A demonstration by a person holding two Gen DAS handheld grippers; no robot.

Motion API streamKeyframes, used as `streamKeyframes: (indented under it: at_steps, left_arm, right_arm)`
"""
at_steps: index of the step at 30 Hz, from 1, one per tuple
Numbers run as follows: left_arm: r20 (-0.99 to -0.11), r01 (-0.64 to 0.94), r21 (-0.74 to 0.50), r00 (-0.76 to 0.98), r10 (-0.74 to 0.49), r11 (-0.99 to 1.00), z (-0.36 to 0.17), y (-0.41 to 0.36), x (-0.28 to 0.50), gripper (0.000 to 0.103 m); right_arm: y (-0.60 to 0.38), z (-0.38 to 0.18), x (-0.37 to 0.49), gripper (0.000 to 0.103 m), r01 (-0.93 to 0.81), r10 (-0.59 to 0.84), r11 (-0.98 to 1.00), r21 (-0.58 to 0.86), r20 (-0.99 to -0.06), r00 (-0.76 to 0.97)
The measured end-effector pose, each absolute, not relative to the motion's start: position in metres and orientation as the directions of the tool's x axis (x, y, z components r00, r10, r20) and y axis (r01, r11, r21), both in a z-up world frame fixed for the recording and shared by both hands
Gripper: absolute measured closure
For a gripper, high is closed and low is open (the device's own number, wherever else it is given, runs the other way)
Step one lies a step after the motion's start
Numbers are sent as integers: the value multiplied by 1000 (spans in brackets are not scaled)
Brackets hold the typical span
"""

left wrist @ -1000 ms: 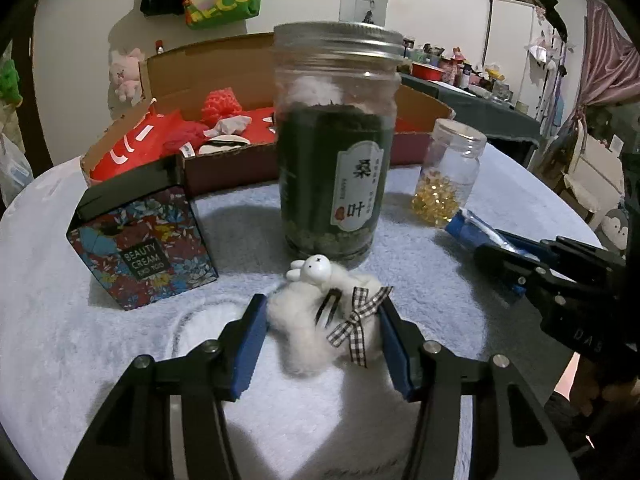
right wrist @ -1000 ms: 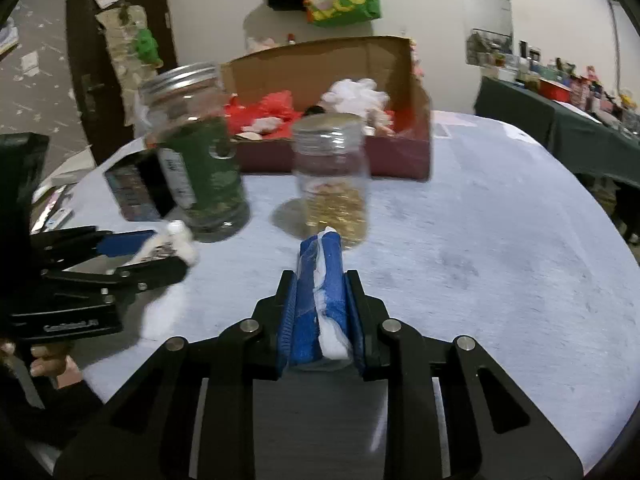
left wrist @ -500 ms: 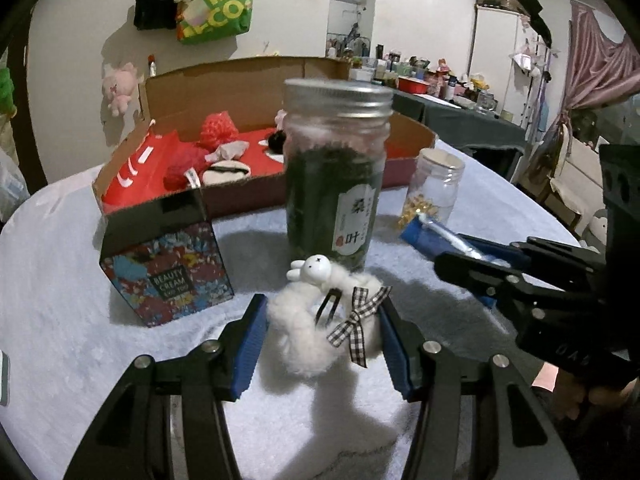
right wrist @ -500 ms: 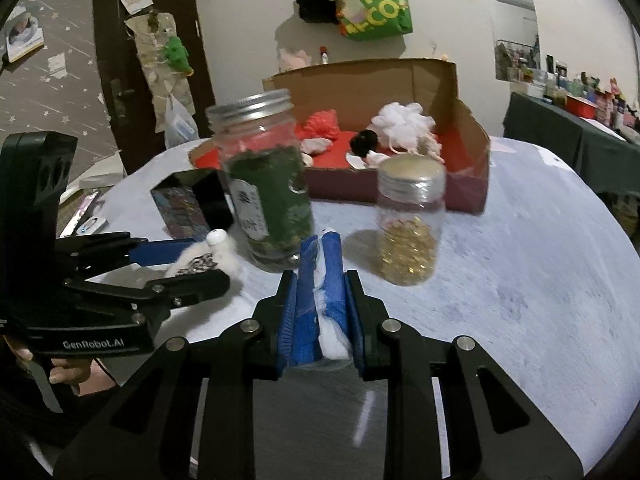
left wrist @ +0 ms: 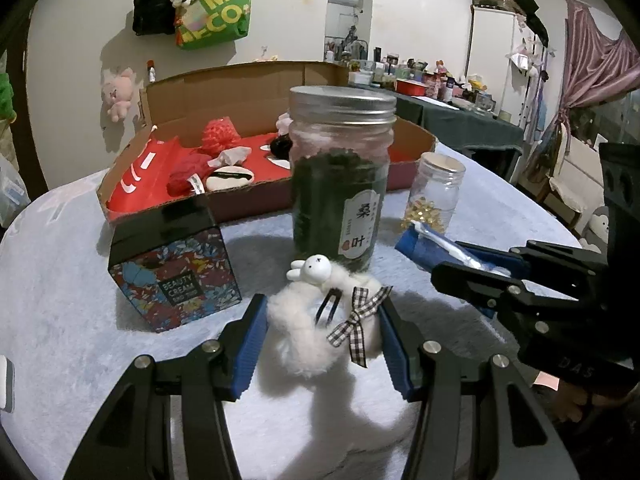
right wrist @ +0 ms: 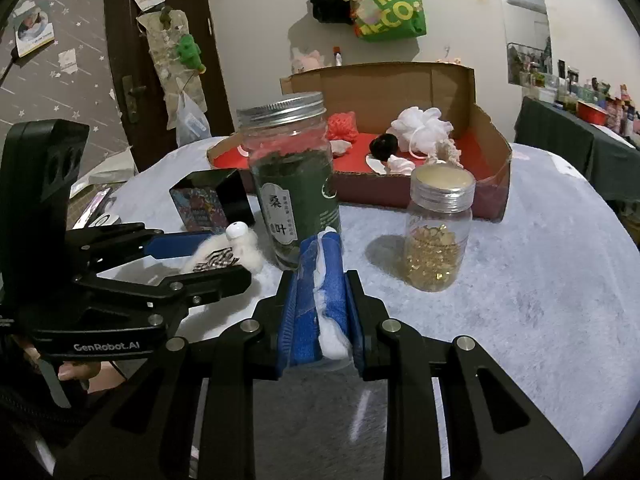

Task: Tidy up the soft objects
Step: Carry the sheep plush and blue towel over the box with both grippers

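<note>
Now both tongs carry loads: left tongs [left wrist: 320, 332] clamp the fluffy scrunchie [left wrist: 316, 328], right tongs [right wrist: 320, 312] pinch the blue cloth [right wrist: 316, 280]. Next, probably, comes lifting both over the jars into the cardboard box [right wrist: 492, 148] at upper frame.

Black left gripper [left wrist: 322, 334], blue pads, silver screws

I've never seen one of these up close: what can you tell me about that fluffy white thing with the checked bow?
The fluffy white ring looks like a plush scrunchie: a small white bunny head on top, a black-and-white checked bow and a dark clip on its front. It is pinched between the blue pads of the left gripper, in front of the tall green jar.
</note>
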State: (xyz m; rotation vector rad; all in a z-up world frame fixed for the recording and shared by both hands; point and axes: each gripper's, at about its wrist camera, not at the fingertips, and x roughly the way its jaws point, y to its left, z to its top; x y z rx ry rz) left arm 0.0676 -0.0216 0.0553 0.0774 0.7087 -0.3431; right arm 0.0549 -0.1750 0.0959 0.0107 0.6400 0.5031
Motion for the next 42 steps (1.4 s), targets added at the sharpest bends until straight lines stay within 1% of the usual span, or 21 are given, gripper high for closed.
streamKeyframes:
  at_steps: [11,25,30,42]
  left_arm:
    - [-639,296,-31,729,-247,955,57,6,57,47]
    - [-634,190,9,761,-142,982,56,71,44,47]
    - [-639,165,-2,758,-128,986,56,89,50,47]
    - [-620,185,59,777,-110,981,59,121,84,47]
  right_arm:
    - [-194,97,55,80,-419,445,888,187,-572,688]
    - [-240,95,61,80,-342,381,921,184,-598,705]
    - [-251,95,66,80,-328,369,927,183,-599,710]
    - [-271,103,90,80,-344,352,929,134,-603,716]
